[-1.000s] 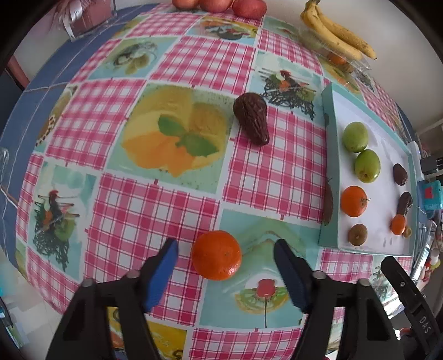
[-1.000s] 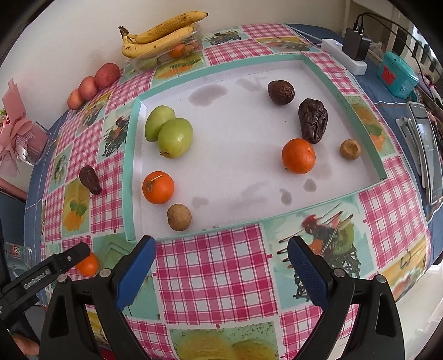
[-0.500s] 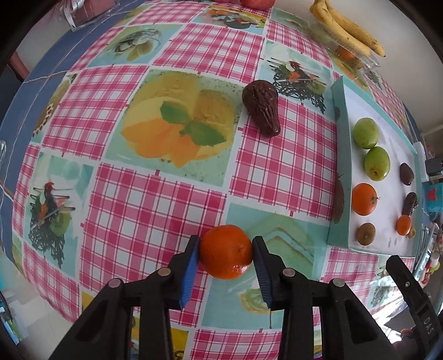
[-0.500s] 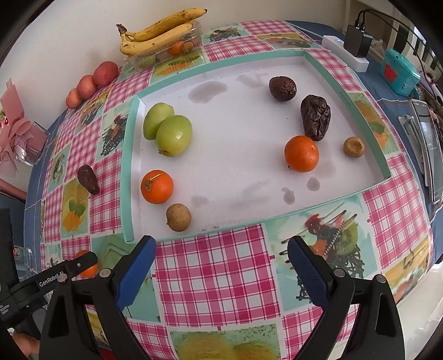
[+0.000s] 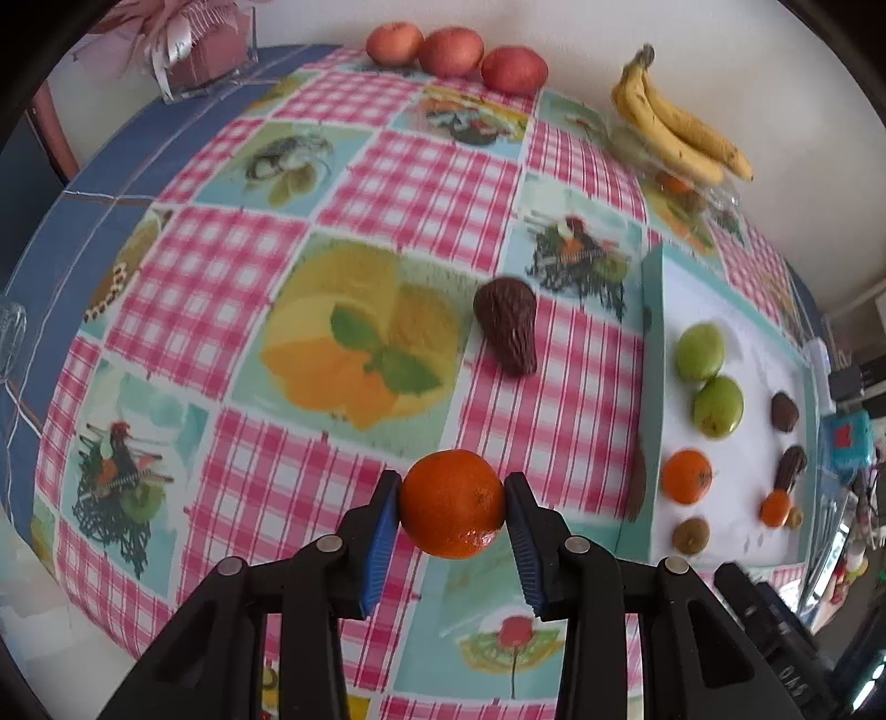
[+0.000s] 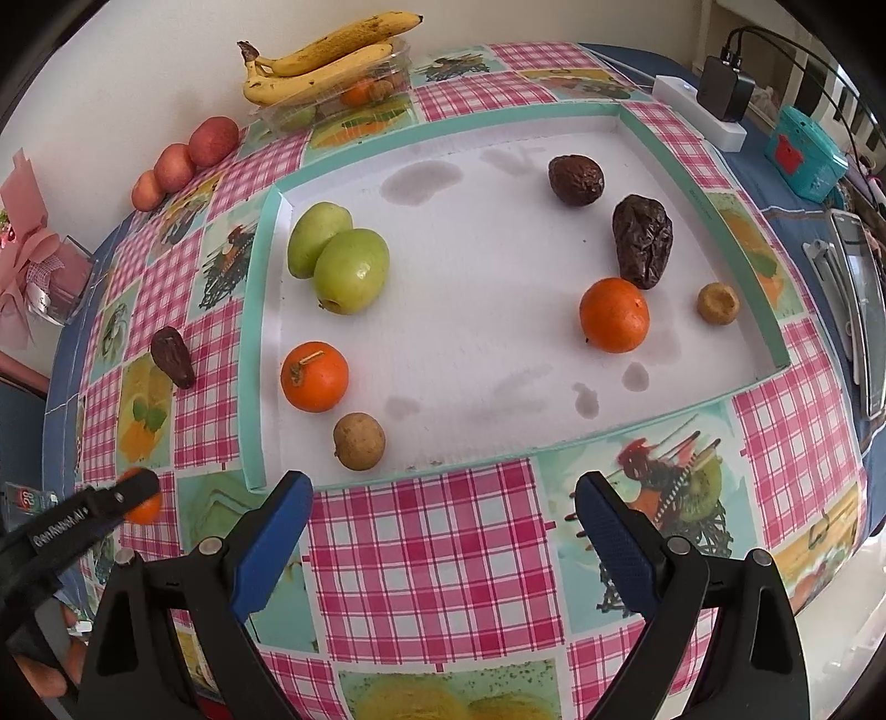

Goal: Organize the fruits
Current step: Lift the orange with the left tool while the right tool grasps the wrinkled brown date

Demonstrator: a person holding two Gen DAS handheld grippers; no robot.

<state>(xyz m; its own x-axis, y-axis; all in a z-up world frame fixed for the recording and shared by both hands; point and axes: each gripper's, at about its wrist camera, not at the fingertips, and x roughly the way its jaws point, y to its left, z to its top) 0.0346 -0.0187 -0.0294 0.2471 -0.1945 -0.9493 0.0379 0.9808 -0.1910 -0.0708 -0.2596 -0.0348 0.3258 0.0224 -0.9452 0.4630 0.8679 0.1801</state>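
While the left tool clamps a mandarin between its blue pads, the fruit sits above the checked cloth of the bench, just outside the left wall of the tray. Its jaws have just been closing, and both pads now press on the fruit's sides. Beyond it a wrinkled brown date lies on the cloth near the tray wall.

The right tool hangs over the bench in front of the tray with its jaws wide apart and nothing between them. Inside the tray, at the left, two green fruits touch each other, with an orange mandarin and a small brown round fruit nearer the camera. At the right lie two dark dates, another mandarin just beside the longer date, and a small tan fruit.

Against the wall stand three red apples in a row and bananas atop a clear plastic box.
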